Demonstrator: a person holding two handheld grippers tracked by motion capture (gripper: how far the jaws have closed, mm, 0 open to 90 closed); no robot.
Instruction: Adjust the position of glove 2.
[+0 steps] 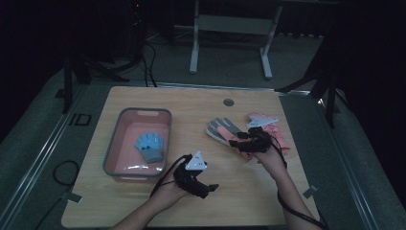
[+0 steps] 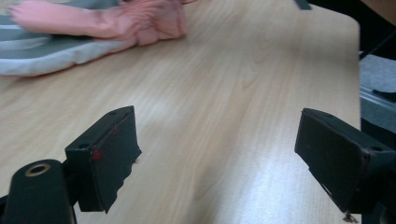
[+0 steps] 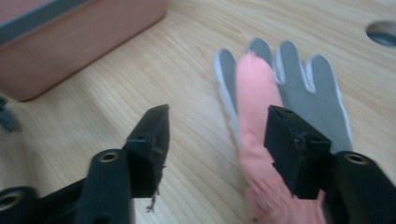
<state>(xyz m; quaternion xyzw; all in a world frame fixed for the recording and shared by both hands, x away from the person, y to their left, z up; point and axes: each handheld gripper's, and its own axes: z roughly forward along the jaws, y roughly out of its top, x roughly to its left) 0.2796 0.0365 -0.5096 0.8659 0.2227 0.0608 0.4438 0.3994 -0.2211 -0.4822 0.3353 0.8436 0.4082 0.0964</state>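
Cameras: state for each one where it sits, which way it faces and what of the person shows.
High view: above the person's side, facing forward and down on the wooden table, the pink tub and both forearms.
Left gripper view: on the left gripper, facing the pink fabric glove.
Right gripper view: on the right gripper, facing the grey glove.
Both gripper views share the pink glove.

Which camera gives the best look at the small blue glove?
The high view: the small blue glove lies whole, fingers up, inside the pink bin. The right gripper view catches just the bin's outer wall; the left gripper view faces other gloves.
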